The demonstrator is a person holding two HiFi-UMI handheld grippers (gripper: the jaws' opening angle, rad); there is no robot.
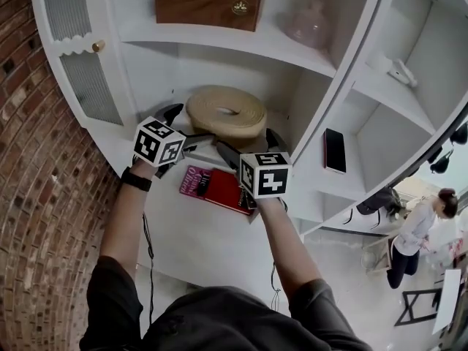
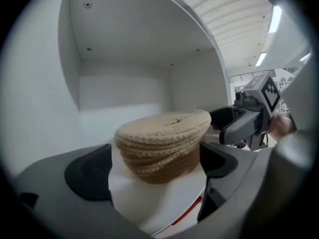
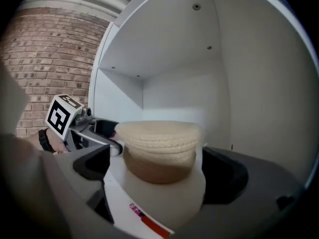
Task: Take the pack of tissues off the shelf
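The pack of tissues [image 1: 213, 189] is red and pink and lies flat on the white shelf [image 1: 197, 232], in front of a round woven straw basket [image 1: 225, 112]. My left gripper [image 1: 186, 127] hovers over the pack's left end, jaws wide and empty. My right gripper [image 1: 248, 146] hangs over its right end, also spread with nothing held. In the left gripper view the basket [image 2: 164, 138] stands ahead between the open jaws of the gripper [image 2: 154, 166], not touched. The right gripper view shows the same basket [image 3: 159, 143] ahead of its gripper [image 3: 158, 171], with a red edge low in the frame.
A brown wooden box [image 1: 208, 2] and a pink glass piece [image 1: 307, 24] sit on the shelf above. A black phone [image 1: 334, 151] stands in the side compartment. A brick wall [image 1: 36, 159] is at left. A person [image 1: 420, 225] stands far right on the floor.
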